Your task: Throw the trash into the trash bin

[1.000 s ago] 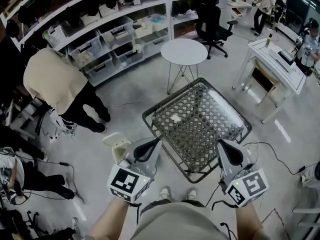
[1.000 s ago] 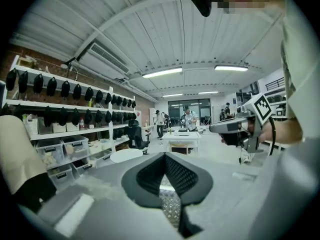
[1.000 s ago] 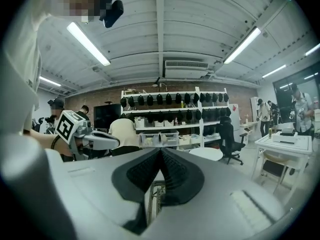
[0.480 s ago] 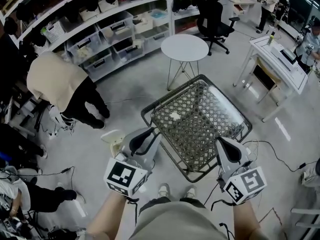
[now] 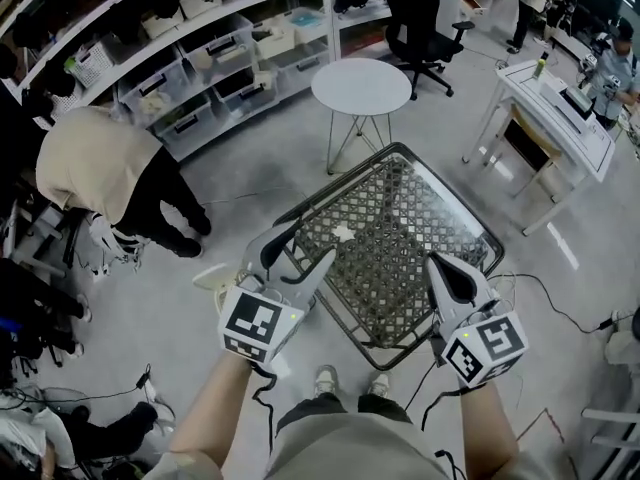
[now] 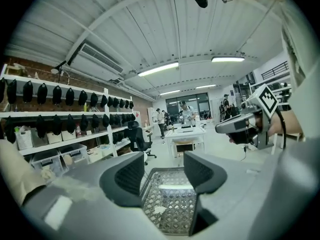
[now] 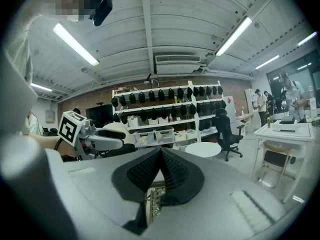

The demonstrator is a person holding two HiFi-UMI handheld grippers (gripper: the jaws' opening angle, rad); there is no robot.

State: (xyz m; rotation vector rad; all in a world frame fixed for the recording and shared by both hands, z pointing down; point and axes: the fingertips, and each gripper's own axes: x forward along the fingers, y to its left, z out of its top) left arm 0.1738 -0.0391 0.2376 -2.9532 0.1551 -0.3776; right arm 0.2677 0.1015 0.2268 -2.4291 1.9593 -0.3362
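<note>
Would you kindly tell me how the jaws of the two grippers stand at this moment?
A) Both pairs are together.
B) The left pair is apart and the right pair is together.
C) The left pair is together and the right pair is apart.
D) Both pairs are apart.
B: the left gripper has its jaws wide apart, having just been opening, with nothing between them, while the right gripper has its pads pressed together on nothing.

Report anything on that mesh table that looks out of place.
One small white scrap lies by itself on the mesh table, toward its left side. It looks like stray trash rather than something set there on purpose. Nothing appears spilled, tipped or damaged.
</note>
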